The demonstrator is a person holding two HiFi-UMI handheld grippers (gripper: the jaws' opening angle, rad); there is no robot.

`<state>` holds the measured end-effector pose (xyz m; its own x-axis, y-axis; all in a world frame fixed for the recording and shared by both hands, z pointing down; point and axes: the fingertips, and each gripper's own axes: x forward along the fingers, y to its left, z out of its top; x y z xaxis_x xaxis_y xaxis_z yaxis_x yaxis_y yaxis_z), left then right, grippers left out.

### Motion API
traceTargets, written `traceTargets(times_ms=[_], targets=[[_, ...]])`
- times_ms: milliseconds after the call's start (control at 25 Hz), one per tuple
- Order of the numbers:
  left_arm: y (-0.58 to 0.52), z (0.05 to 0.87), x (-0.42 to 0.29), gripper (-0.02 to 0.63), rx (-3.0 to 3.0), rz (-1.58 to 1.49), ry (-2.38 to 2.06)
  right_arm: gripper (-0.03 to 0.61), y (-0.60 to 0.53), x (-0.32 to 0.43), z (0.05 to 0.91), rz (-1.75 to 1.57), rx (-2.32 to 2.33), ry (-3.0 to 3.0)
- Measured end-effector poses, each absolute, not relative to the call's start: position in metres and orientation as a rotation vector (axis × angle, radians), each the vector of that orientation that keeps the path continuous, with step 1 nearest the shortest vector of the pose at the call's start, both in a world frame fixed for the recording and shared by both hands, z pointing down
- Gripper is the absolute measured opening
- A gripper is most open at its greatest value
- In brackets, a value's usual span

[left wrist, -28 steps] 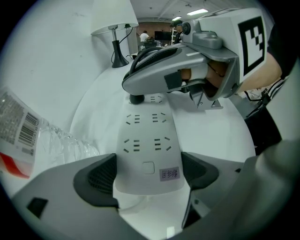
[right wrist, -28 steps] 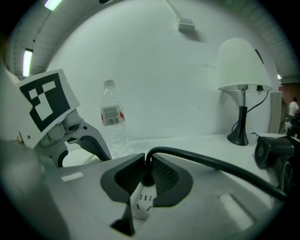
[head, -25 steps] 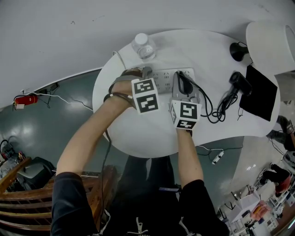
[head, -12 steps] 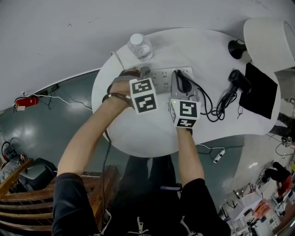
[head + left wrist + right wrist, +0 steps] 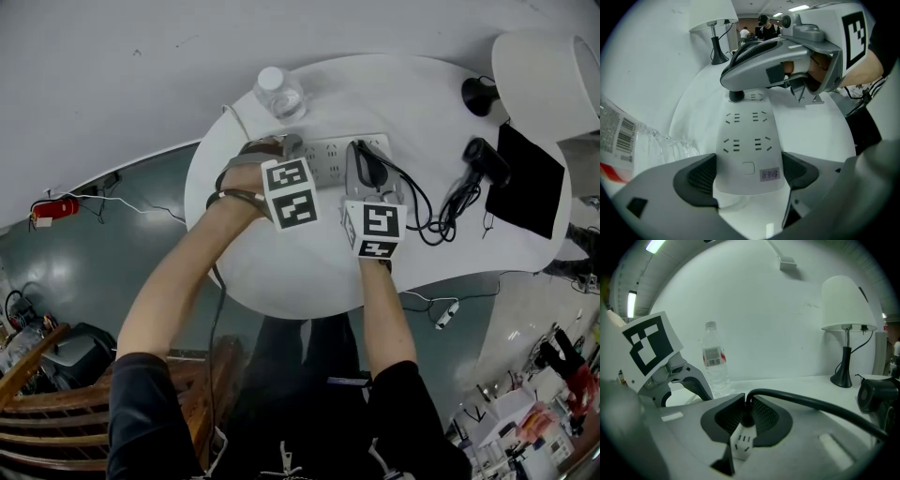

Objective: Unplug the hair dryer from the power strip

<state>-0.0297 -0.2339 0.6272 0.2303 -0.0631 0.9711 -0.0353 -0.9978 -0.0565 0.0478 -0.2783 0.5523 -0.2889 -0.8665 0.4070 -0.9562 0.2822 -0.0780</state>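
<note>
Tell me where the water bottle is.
In the head view, the water bottle stands near the table's far edge, beyond the power strip's left end.

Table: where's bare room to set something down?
Bare: far band of the table between bottle and lamp base; near edge, on the person's side of the power strip. Crowded: the right, with cable, hair dryer and black pad.
</note>
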Motion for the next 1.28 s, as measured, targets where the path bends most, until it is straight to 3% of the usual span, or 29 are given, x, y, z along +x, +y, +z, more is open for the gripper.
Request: traceTargets(times_ms=[1280], targets=[[-0.2344,0.6291,-0.0262,0.414,-2.419,-1.941,0.098,0.041,-0.2773,0.0516,0.5474,0.404,1.678,-2.268]])
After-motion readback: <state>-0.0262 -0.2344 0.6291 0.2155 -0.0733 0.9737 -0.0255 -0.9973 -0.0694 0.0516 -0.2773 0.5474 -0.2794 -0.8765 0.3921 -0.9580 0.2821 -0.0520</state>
